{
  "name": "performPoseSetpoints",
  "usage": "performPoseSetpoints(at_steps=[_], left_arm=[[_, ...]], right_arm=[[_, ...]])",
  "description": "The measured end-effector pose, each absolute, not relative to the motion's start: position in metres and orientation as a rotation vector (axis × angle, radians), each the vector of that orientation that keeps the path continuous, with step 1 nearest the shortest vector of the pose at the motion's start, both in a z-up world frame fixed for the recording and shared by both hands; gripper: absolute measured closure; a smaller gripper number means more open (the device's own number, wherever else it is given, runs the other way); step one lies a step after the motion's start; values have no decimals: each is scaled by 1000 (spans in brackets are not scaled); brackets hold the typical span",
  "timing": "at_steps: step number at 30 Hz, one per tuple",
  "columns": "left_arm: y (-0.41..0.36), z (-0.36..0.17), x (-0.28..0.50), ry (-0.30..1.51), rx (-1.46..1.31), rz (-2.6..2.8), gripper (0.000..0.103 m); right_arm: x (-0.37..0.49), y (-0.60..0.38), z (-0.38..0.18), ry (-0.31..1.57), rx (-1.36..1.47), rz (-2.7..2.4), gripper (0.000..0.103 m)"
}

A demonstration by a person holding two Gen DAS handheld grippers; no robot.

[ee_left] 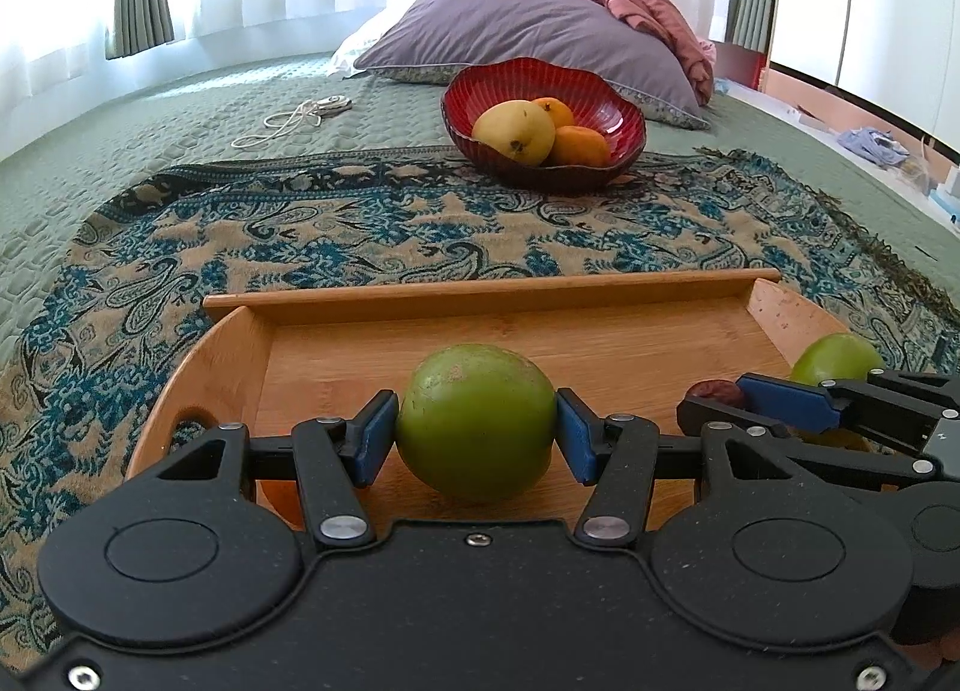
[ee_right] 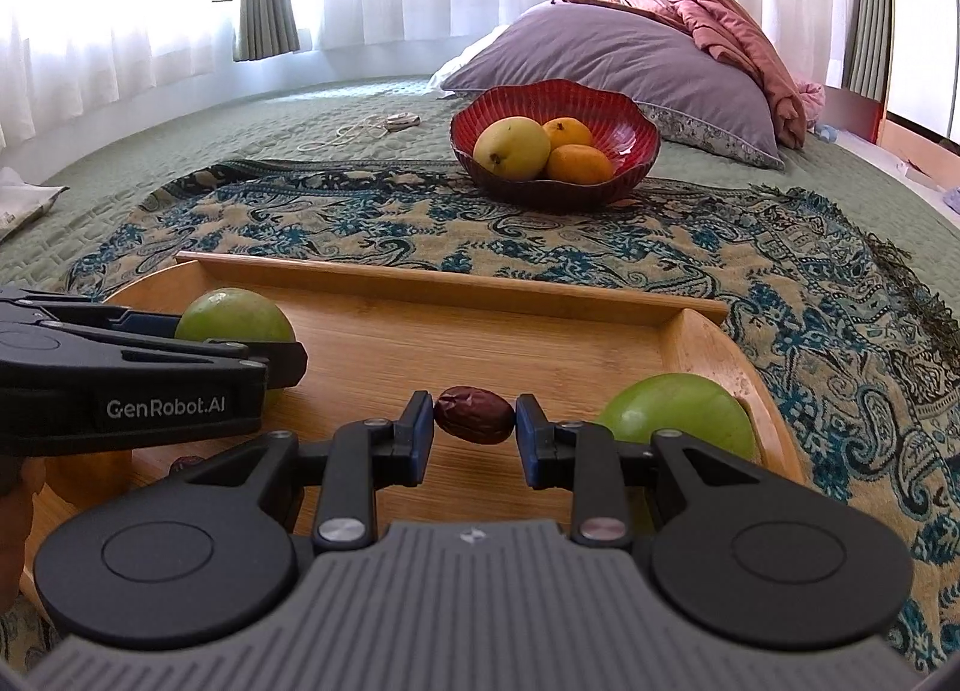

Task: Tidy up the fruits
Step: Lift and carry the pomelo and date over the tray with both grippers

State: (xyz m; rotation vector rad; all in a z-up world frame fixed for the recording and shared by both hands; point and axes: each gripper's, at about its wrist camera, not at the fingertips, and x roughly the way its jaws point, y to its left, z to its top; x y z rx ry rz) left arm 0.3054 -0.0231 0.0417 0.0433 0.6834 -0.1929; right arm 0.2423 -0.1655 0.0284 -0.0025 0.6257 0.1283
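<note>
A wooden tray (ee_left: 480, 301) lies on a patterned cloth on the bed. My left gripper (ee_left: 475, 430) is shut on a green fruit (ee_left: 475, 427) that rests on the tray floor; it also shows in the right wrist view (ee_right: 237, 316). My right gripper (ee_right: 474, 421) has its pads against both ends of a dark red date (ee_right: 474, 414), low over the tray; the date also shows in the left wrist view (ee_left: 714, 392). A second green fruit (ee_right: 678, 412) sits at the tray's right end. A red bowl (ee_right: 624, 121) beyond the tray holds a yellow mango (ee_right: 510, 146) and two oranges (ee_right: 579, 163).
The patterned cloth (ee_right: 780, 283) covers the green bedspread (ee_left: 180, 109). A purple pillow (ee_right: 630, 55) and a pink blanket (ee_right: 738, 31) lie behind the bowl. A white cord (ee_left: 294, 118) lies at the back left. Something small and dark (ee_right: 186, 463) lies near the tray's front left.
</note>
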Motion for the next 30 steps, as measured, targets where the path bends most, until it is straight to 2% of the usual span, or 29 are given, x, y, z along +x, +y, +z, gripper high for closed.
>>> performPoseSetpoints(at_steps=[30], left_arm=[[-21,44,300,656,71,-196,49]], right_arm=[[240,-165,19,623,-13,147,67]])
